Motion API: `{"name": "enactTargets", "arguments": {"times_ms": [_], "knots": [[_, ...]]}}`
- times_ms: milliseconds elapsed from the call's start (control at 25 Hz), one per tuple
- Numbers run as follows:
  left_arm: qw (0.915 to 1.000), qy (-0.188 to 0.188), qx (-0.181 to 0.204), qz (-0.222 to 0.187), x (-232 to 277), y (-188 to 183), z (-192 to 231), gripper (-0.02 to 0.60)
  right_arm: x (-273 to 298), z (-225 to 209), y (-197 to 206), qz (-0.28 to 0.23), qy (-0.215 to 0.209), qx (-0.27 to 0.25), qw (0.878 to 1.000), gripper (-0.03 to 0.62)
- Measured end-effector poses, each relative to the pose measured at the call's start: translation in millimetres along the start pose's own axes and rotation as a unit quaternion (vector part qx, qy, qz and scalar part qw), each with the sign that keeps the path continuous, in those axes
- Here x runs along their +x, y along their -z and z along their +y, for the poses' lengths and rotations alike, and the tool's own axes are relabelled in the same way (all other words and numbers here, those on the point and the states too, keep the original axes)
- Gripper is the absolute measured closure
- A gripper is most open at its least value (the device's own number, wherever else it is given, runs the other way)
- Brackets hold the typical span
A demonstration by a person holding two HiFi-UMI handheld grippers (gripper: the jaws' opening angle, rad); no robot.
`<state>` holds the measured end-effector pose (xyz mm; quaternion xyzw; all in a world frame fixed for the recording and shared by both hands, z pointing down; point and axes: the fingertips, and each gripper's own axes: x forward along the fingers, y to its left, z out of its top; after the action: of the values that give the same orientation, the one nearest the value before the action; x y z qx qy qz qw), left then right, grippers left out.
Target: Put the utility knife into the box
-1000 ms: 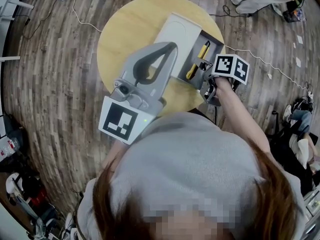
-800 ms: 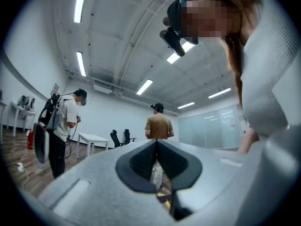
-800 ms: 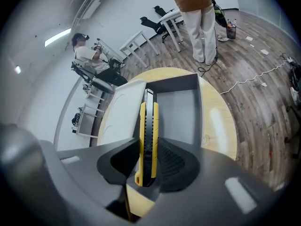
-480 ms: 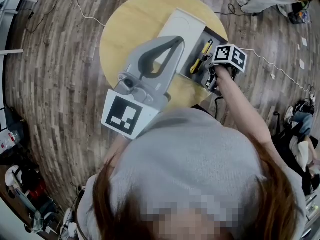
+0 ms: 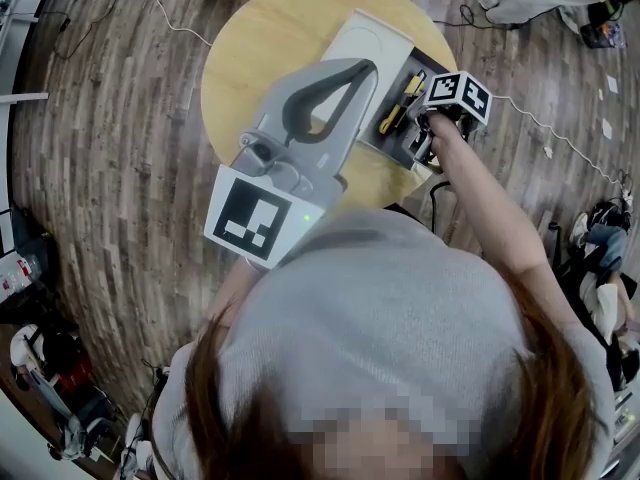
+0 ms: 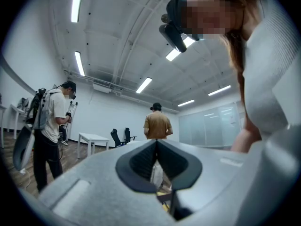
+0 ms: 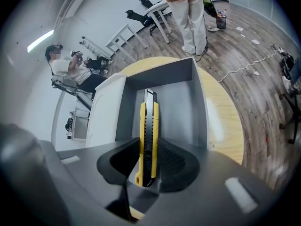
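A yellow and black utility knife (image 7: 148, 135) sits between the pads of my right gripper (image 7: 148, 166), which is shut on its near end. The knife points away from me into the open grey box (image 7: 181, 102). From the head view the knife (image 5: 402, 100) lies along the box's inside, with my right gripper (image 5: 424, 140) at the box's near right corner under its marker cube. The box (image 5: 372, 140) stands on a round wooden table (image 5: 260, 58), its white lid (image 5: 362, 38) folded back to the left. My left gripper (image 5: 368, 66) is held level above the table, jaws shut and empty (image 6: 156, 142).
The table's right edge (image 7: 225, 121) lies close beside the box. A white cable (image 5: 560, 143) runs over the plank floor to the right. Other people (image 6: 157, 124) stand in the room, with desks and chairs by the far wall.
My right gripper has sunk with the knife, bringing it lower into the box. The left gripper has stayed where it was.
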<state>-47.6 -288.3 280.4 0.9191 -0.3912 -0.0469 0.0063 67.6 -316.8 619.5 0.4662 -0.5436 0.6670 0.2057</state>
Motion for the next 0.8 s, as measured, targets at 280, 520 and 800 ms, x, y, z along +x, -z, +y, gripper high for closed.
{"name": "enactTargets", "arguments": {"times_ms": [280, 520, 800], "knots": [[1.0000, -0.002, 0.000, -0.003, 0, -1, -1, 0.580, 7, -1, -2, 0.018, 0.004, 0.029, 0.999, 0.473], [1.0000, -0.003, 0.000, -0.007, -2, -2, -1, 0.580, 14, -3, -4, 0.020, 0.016, 0.025, 0.999, 0.473], [0.9999, -0.011, 0.003, -0.009, -5, -5, 1, 0.580, 19, -4, -3, 0.026, 0.028, 0.024, 0.999, 0.473]]}}
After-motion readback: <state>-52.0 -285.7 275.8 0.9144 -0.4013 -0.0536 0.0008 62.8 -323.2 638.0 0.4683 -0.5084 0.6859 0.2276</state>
